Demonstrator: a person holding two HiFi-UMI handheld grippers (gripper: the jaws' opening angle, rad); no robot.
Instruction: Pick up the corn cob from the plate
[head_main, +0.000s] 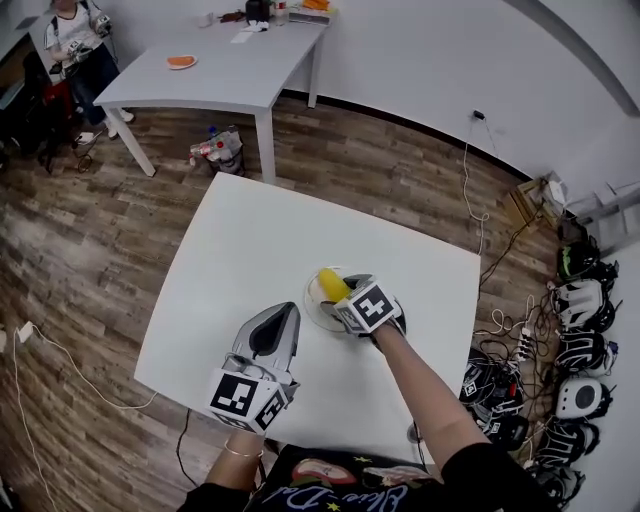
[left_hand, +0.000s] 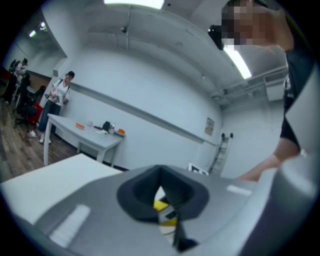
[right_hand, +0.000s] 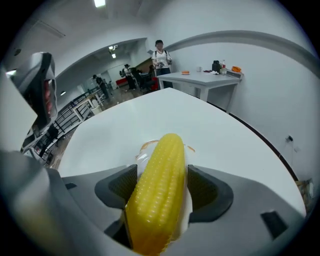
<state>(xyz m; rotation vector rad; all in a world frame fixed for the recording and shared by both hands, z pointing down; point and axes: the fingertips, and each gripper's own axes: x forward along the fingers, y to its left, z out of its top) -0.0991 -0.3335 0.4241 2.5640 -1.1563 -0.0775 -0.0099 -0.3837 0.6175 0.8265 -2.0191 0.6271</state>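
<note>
The corn cob (right_hand: 159, 192) is on the small clear plate (head_main: 312, 310), near the middle of the white table (head_main: 250, 240). It is already inside the right tongs (head_main: 345, 298). These tongs stand wide, with one dark pad on each side of the cob. On the right side a strip of white shows between pad and kernels. On the left side the pad is very close to the cob, and I cannot tell if it touches. I judge that nothing is gripped yet.

What matters is how the cob lies to these tongs. In the right gripper view its long axis runs almost along the direction in which the tongs point. The narrow end reaches out past the jaw tips and the thick end comes back toward the camera. So the pads face the cob's round sides, across its thickness. The coming move probably needs only a closing, with no turning of the wrist.

The left tongs (head_main: 287, 312) wait just beside the plate on the person's left. Their jaws appear closed together and hold nothing. The right hand is clearly the nearer one for the pick.
</note>
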